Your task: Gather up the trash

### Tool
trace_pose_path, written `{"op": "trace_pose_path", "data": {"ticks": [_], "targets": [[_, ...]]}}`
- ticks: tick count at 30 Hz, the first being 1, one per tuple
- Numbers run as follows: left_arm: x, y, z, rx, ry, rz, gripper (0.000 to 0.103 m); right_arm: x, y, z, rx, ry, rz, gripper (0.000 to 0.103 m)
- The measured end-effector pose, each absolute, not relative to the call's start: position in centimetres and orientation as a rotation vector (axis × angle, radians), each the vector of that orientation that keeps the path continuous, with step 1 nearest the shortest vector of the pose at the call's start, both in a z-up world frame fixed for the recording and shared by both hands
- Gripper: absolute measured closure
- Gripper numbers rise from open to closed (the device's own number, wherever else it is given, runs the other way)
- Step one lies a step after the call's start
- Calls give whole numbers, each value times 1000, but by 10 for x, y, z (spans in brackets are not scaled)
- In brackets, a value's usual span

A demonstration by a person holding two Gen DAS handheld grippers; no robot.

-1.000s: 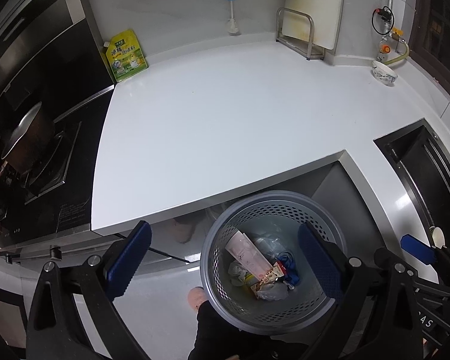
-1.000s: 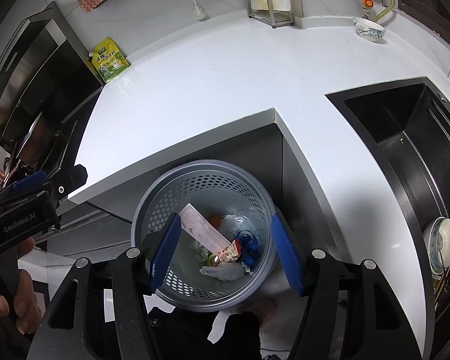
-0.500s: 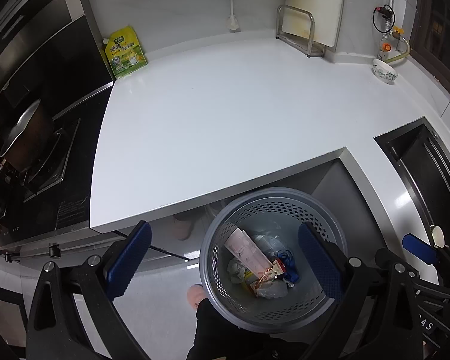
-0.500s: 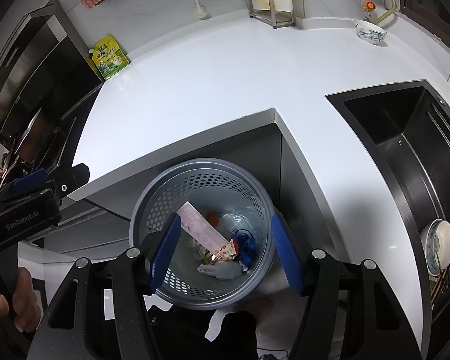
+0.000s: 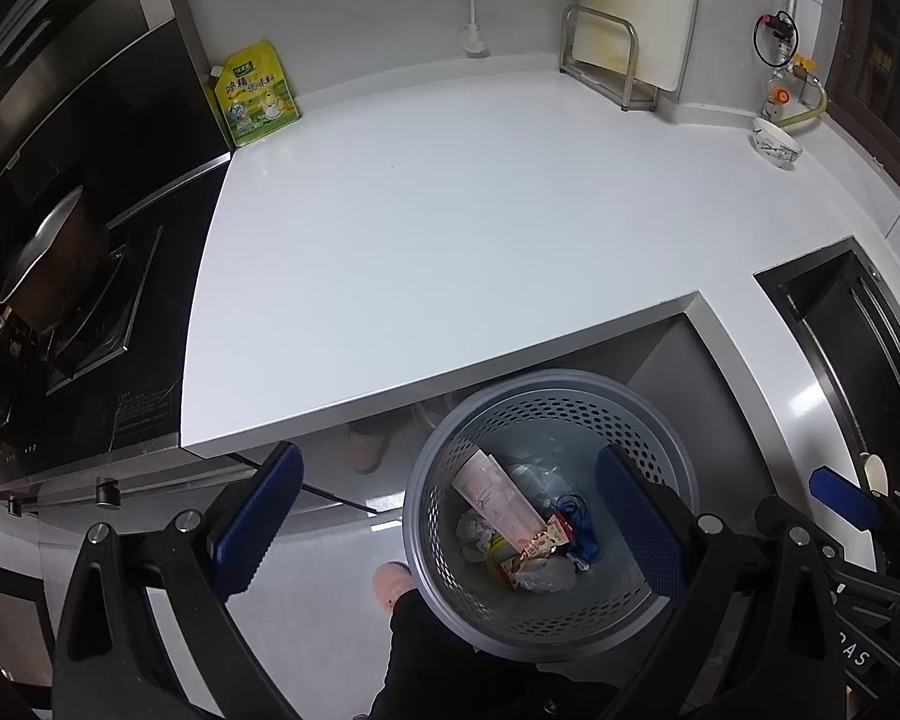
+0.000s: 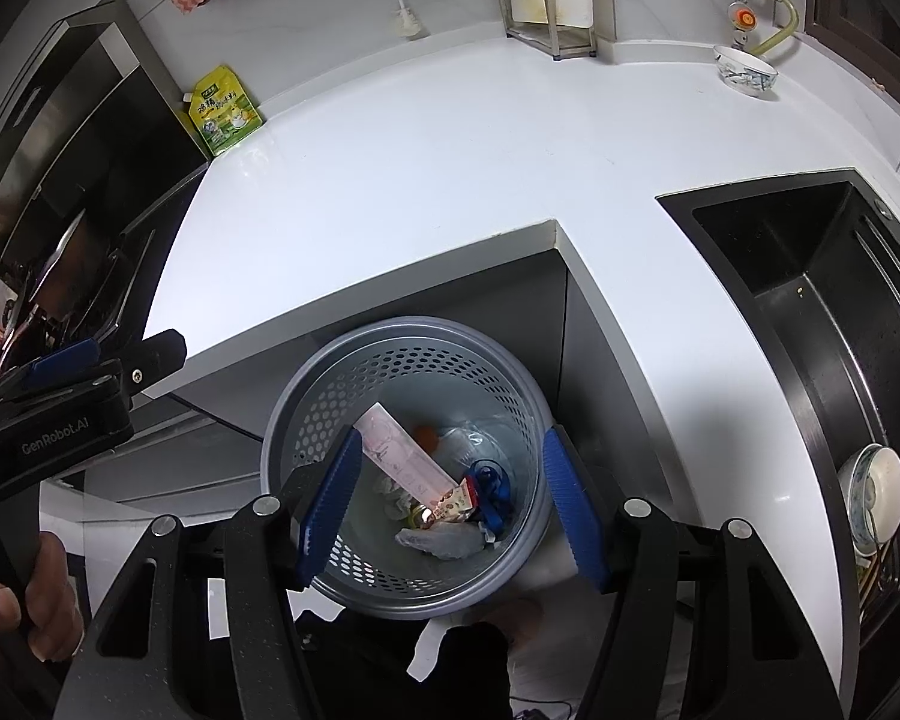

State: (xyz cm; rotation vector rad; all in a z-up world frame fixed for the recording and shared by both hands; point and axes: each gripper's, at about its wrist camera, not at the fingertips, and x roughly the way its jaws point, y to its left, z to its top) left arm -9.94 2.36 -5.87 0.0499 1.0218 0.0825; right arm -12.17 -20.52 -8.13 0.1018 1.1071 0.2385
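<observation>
Bin: standing on floor below counter corner.
Trash: lying inside bin.
Sink: sitting right of bin.

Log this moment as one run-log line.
left gripper: open, empty | right gripper: open, empty | both over bin | trash in bin | counter bare in middle

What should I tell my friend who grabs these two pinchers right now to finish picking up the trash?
Left gripper: open, empty, above the bin.
Right gripper: open, empty, also above the bin.
The grey bin stands on the floor by the counter's corner and holds a pink carton, crumpled wrappers and a blue bit.
Done: that trash is in.
Left: the counter shows no loose trash; only a yellow pouch and a bowl near the wall.
</observation>
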Motion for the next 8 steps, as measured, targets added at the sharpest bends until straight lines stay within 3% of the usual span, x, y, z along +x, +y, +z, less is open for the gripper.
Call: {"op": "trace_pose_path", "data": {"ticks": [8], "targets": [[-101, 24, -58, 61, 1016, 92, 7, -121, -204, -82, 102, 1111, 238, 43]]}}
